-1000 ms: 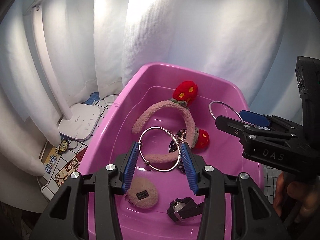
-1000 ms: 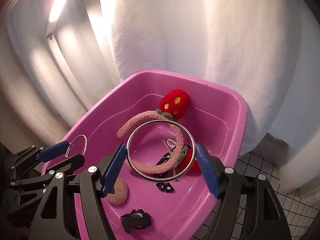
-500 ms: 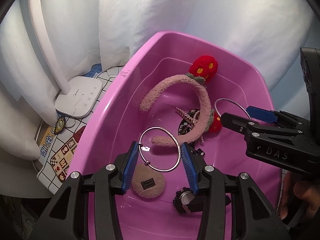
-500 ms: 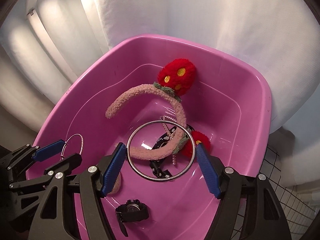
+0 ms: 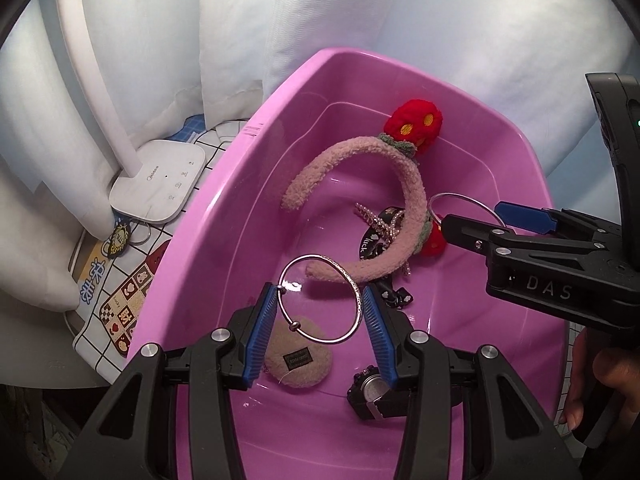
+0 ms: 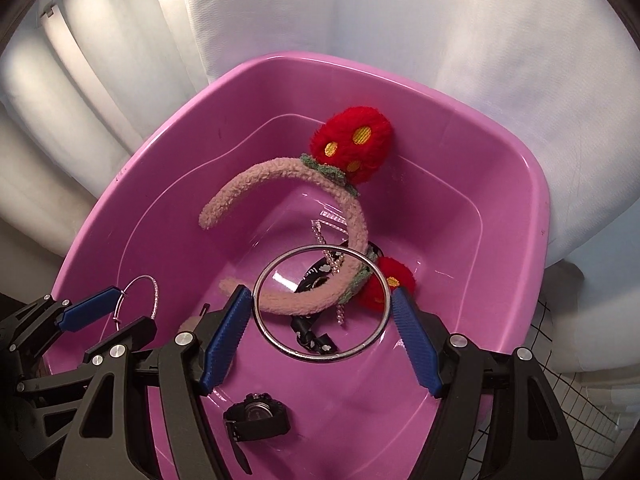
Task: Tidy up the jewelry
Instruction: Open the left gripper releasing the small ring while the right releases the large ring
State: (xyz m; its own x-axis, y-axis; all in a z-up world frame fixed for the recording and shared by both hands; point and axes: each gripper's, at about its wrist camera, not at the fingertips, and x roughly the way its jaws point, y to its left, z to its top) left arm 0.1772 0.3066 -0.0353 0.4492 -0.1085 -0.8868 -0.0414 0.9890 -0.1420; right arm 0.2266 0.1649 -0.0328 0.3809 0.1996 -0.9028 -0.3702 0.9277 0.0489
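Note:
My left gripper [image 5: 320, 290] is shut on a thin silver bangle [image 5: 316, 257] with a small bead, held over the pink tub [image 5: 248, 132]. My right gripper [image 6: 320, 292] is shut on a thicker silver bangle [image 6: 320, 359] above the same tub [image 6: 540, 184]. Each gripper shows in the other's view: the right gripper [image 5: 472, 214] at the right, the left gripper [image 6: 132, 306] at the lower left. In the tub lie a fuzzy pink headband [image 5: 412, 184] with red strawberries, a black watch [image 5: 372, 392], a beige puff [image 5: 300, 356] and a black ribbon [image 5: 368, 240].
A white lamp base [image 5: 160, 184] stands left of the tub on a patterned mat [image 5: 120, 300], with a keychain [image 5: 118, 238] beside it. White curtains [image 6: 360, 12] hang close behind the tub. A person's hand [image 5: 592, 380] grips the right tool's handle.
Both grippers have tipped downward and sunk toward the tub, so its contents now sit higher and larger in both views. Both bangles stay clamped as before.

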